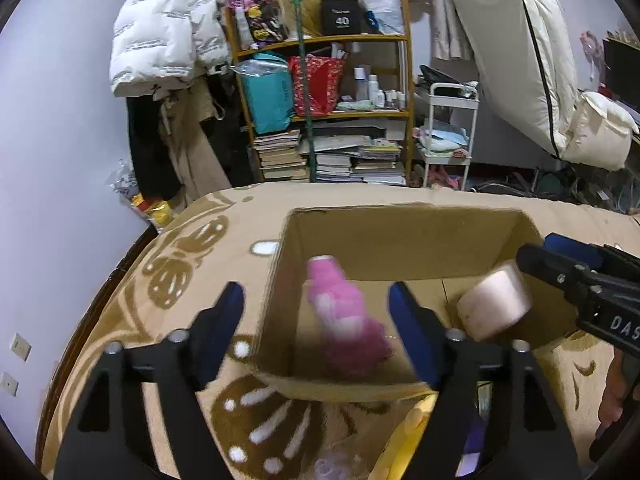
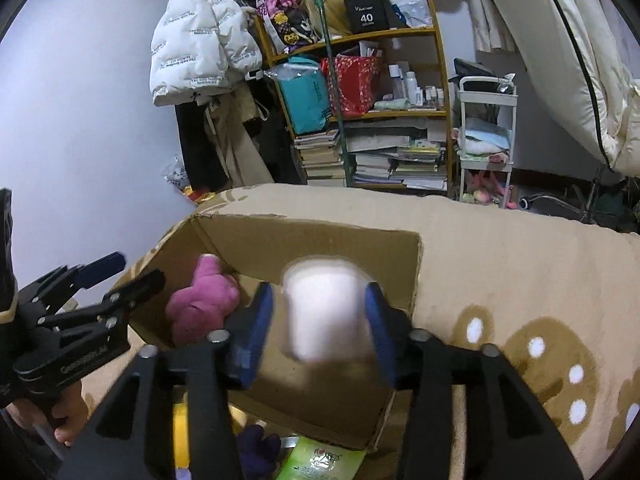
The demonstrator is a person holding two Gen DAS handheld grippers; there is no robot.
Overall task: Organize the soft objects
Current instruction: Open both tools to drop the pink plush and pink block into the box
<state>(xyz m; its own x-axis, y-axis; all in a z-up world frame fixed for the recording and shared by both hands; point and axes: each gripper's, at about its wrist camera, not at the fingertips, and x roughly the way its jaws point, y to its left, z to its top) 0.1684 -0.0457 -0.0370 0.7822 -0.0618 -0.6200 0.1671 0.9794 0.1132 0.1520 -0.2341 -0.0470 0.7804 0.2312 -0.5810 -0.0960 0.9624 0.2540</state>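
An open cardboard box [image 1: 280, 272] [image 2: 224, 236] sits on a tan patterned blanket. A pink plush toy [image 1: 344, 316] [image 2: 204, 300], blurred by motion, is inside the box below my left gripper [image 1: 316, 328], which is open and empty above the box's left part. A pale pink soft roll [image 2: 324, 312] [image 1: 496, 300], also blurred, sits between the spread fingers of my right gripper [image 2: 320, 320], over the box; it looks loose, not squeezed. My right gripper also shows in the left wrist view [image 1: 560, 268].
A yellow item [image 1: 404, 440], a purple plush [image 2: 256, 448] and a green packet [image 2: 320, 460] lie on the blanket [image 2: 520, 264] before the box. A cluttered shelf [image 1: 320, 112], a white cart [image 1: 448, 136] and hanging coats stand behind.
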